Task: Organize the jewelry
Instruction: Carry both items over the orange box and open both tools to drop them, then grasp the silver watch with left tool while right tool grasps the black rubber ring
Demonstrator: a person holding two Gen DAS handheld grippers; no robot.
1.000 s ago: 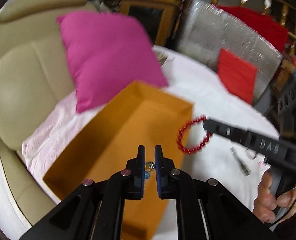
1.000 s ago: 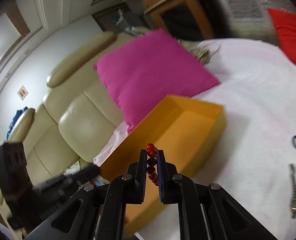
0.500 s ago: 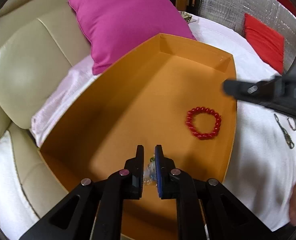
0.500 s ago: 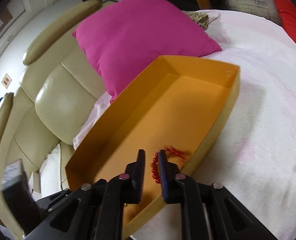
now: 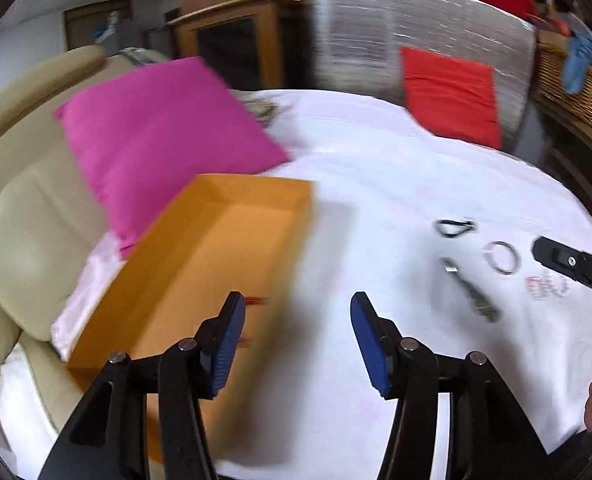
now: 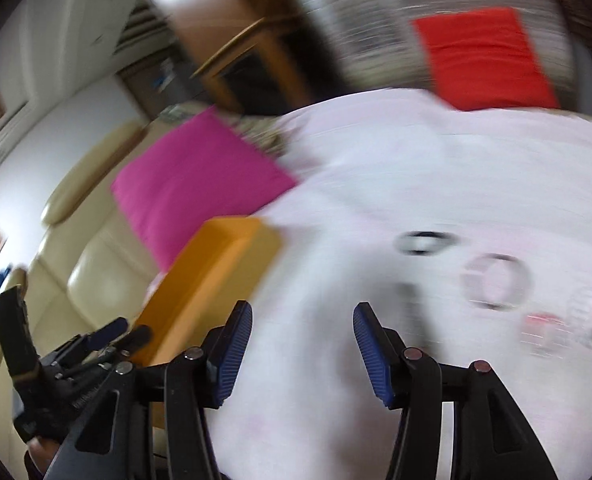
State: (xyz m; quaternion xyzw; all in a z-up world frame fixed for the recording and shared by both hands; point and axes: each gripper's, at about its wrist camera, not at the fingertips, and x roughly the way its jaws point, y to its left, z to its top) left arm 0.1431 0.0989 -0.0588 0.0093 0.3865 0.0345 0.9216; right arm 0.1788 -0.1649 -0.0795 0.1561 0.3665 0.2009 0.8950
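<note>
An orange box (image 5: pixel 216 264) sits on the white cloth at the left; it also shows in the right wrist view (image 6: pixel 212 280). A streak of the red bead bracelet (image 5: pixel 256 300) shows inside it. My left gripper (image 5: pixel 296 340) is open and empty, above the box's right wall. My right gripper (image 6: pixel 302 344) is open and empty over the cloth right of the box. Loose jewelry lies to the right: a black loop (image 5: pixel 454 227), a silver ring bracelet (image 5: pixel 502 258), a metal chain piece (image 5: pixel 472 292) and a clear beaded piece (image 5: pixel 546 286). The right wrist view is blurred.
A pink cushion (image 5: pixel 164 136) leans on the beige sofa (image 5: pixel 20 216) behind the box. A red cushion (image 5: pixel 450 96) rests against a silver panel at the back. The white cloth (image 5: pixel 376 184) covers a round table.
Both grippers have opened and pulled back up from the box. The red bracelet and the left gripper's small beaded piece were let go in the box. Both views swung right toward the loose jewelry.
</note>
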